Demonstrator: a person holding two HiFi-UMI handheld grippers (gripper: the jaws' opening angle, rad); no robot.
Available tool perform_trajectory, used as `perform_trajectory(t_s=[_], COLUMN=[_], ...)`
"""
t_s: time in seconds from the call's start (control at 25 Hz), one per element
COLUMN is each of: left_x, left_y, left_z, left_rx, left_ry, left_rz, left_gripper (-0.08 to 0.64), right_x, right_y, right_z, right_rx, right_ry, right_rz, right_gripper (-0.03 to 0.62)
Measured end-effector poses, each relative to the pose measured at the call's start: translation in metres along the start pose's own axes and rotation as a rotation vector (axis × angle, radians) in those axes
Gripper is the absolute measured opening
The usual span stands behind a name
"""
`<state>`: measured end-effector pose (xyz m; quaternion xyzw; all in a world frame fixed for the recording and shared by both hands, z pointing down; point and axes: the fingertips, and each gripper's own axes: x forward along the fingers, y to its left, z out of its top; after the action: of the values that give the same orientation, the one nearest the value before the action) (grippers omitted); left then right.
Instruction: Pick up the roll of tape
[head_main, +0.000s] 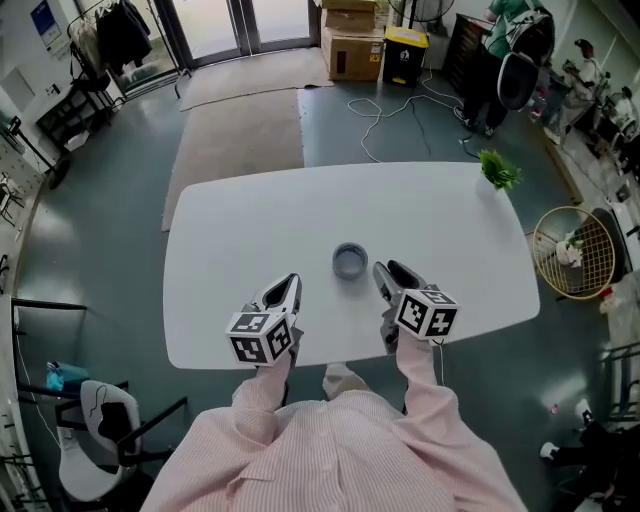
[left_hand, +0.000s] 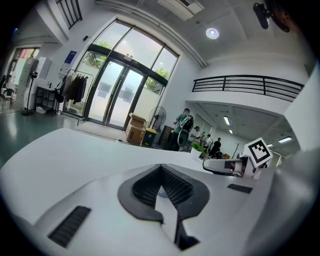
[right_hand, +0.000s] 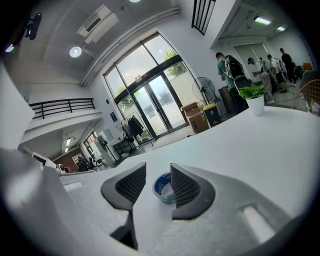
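Observation:
The roll of tape (head_main: 349, 261), blue-grey with a blue inner ring, lies flat on the white table (head_main: 250, 220) just ahead of both grippers. My right gripper (head_main: 392, 272) is open and sits just right of the roll, a little nearer to me. In the right gripper view the tape (right_hand: 162, 189) shows in the gap beyond the spread pads of the right gripper (right_hand: 158, 169), untouched. My left gripper (head_main: 289, 287) rests to the roll's left with its jaws together and nothing in them. In the left gripper view the left gripper (left_hand: 161, 172) has its ribbed pads meeting at the tips.
A small potted plant (head_main: 497, 170) stands at the table's far right corner. A wire basket (head_main: 575, 250) sits on the floor to the right, and a chair (head_main: 100, 430) at the near left. Cardboard boxes (head_main: 350, 40) and cables lie beyond the table. People stand at the back right.

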<state>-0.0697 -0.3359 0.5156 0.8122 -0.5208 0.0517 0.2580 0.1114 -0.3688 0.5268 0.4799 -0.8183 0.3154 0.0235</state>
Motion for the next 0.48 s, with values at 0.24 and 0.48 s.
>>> perform_trajectory(t_s=[0.24, 0.48], left_x=[0.031, 0.044], left_y=[0.006, 0.015], left_z=[-0.011, -0.021], left_rx=[-0.037, -0.073], left_ry=[0.052, 0.095], left_rz=[0.018, 0.030], left_gripper=[0.000, 0.000], right_x=[0.032, 0.061], right_y=[-0.020, -0.033], right_z=[-0.004, -0.017], right_rx=[0.010, 0.010], right_ry=[0.108, 0.202], right_rz=[0.006, -0.020], right_gripper=[0.144, 0.145])
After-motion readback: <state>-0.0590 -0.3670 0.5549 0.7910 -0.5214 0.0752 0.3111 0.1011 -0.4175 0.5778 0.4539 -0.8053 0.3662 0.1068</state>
